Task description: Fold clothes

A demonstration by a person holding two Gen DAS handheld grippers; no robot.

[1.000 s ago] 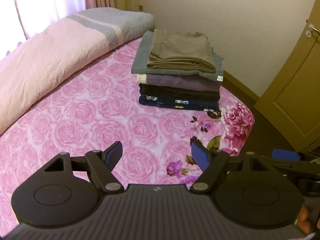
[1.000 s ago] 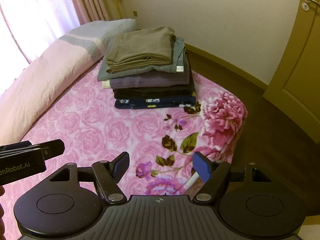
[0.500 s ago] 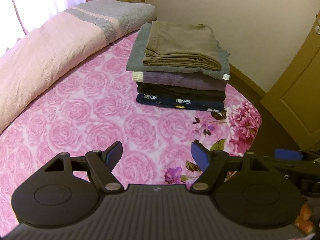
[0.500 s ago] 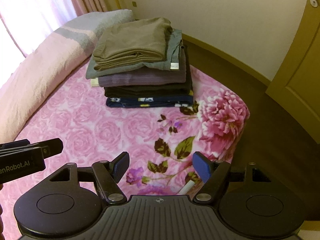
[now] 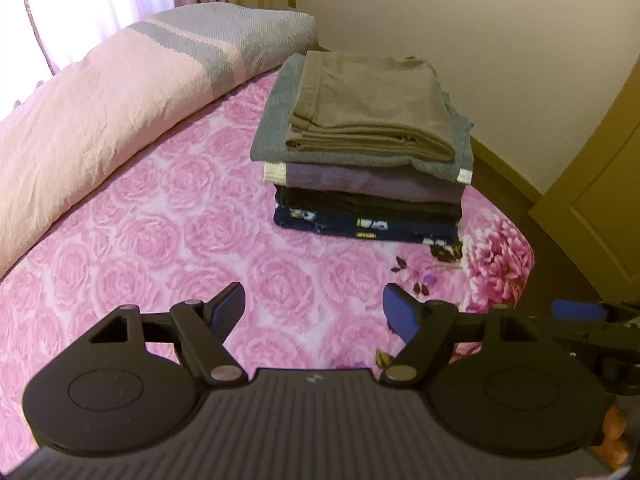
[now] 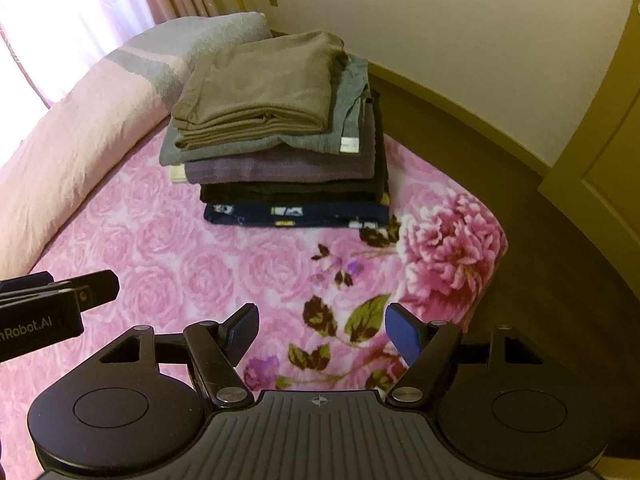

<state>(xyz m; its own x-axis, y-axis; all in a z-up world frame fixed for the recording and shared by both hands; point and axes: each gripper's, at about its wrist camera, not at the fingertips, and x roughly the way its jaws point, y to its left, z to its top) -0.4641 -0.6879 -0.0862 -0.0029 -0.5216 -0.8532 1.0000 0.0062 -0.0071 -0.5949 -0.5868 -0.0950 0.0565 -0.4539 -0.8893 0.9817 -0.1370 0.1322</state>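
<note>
A stack of folded clothes point(image 5: 368, 152) stands on the pink rose-patterned bedspread point(image 5: 180, 240) near the bed's far corner. An olive-brown garment point(image 5: 372, 108) lies on top, over grey, purple, black and navy printed pieces. The stack also shows in the right wrist view point(image 6: 276, 132). My left gripper point(image 5: 314, 312) is open and empty, above the bedspread short of the stack. My right gripper point(image 6: 322, 326) is open and empty, above the flower print near the bed's corner.
A rolled pink and grey quilt point(image 5: 100, 92) lies along the bed's left side by the curtained window. The bed's corner point(image 6: 472, 256) drops to a dark wooden floor point(image 6: 560, 280). A door point(image 5: 600, 200) stands at the right, a cream wall behind.
Both grippers have moved forward toward the stack, which now looks larger and closer. Both stayed open and empty.
</note>
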